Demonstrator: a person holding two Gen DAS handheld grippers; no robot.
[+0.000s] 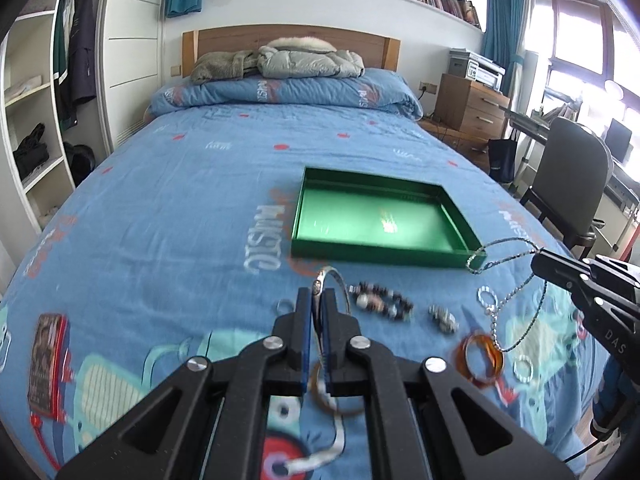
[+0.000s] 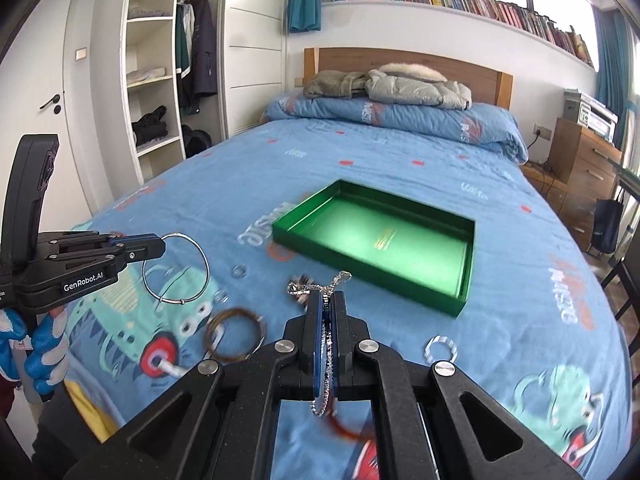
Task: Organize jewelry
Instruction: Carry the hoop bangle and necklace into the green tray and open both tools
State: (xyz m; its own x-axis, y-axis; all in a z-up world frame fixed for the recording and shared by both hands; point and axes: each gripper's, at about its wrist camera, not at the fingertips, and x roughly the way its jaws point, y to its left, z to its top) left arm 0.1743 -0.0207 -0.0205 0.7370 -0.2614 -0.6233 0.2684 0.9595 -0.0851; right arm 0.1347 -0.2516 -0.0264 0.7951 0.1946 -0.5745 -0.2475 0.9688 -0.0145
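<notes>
Left tongs (image 1: 319,300) clamped on a thin silver bangle (image 2: 176,268), held clear above the bed (image 1: 160,200); hoop stands roughly upright, edge-on in the left wrist view. Right tongs (image 2: 329,300) closed on a silver chain necklace (image 1: 516,276), loops trailing down toward the blanket. Green tray (image 1: 376,220) sits empty at centre frame, ahead of both tongs, long side running left to right; in the left wrist view it lies up and slightly right, in the right wrist view up and right. Right tongs look the nearer to it, close to its front corner. Loose on the bed, lower right of the left wrist view: bead bracelet (image 1: 380,302), amber bangle (image 1: 480,360), small clear rings (image 1: 524,368). Judgement: both loads need carrying forward over the tray rim before release; dangling chain may snag the edge.
</notes>
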